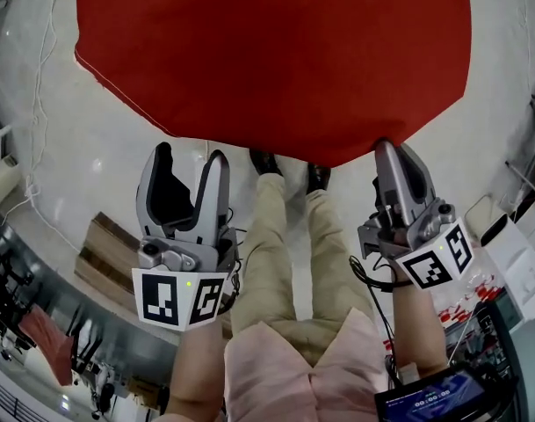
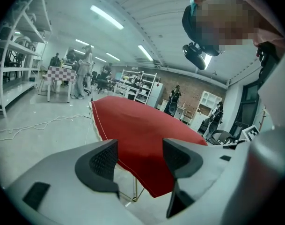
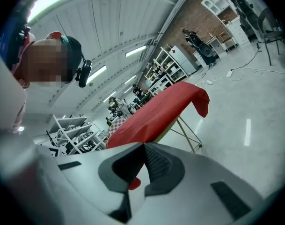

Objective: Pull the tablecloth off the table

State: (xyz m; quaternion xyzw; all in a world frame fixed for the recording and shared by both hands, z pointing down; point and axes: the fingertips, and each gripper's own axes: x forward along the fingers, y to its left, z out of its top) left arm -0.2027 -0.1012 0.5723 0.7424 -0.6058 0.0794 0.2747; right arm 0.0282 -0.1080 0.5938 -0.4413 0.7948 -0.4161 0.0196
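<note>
on the left, the left gripper (image 1: 190,161) hovers with its fingers apart and nothing between them, the tips just short of the near hem of the red tablecloth (image 1: 276,60); in the left gripper view the cloth lies beyond the spread pads, not touching them. the tablecloth itself is spread flat over the tabletop, which is hidden beneath it, and its edges drape over the sides, with the pale floor (image 1: 100,165) showing around it. a hanging corner of the cloth points down and toward the person, and its long axis seems to run away from the person toward the far end of the room, where another corner droops over thin folding legs (image 3: 189,133). on the right, the right gripper (image 1: 392,149) has its fingers closed on the near hem, and the right gripper view shows a fold of red fabric pinched between the pads. judging from this, the task is only at its start: one hold on the cloth is made, the left one is yet to be taken, and none of the cloth looks drawn off, since it covers the whole top with no bare surface in sight. what is left is the second hold and then the whole pull back along the cloth's length toward the person until it slides clear.
</note>
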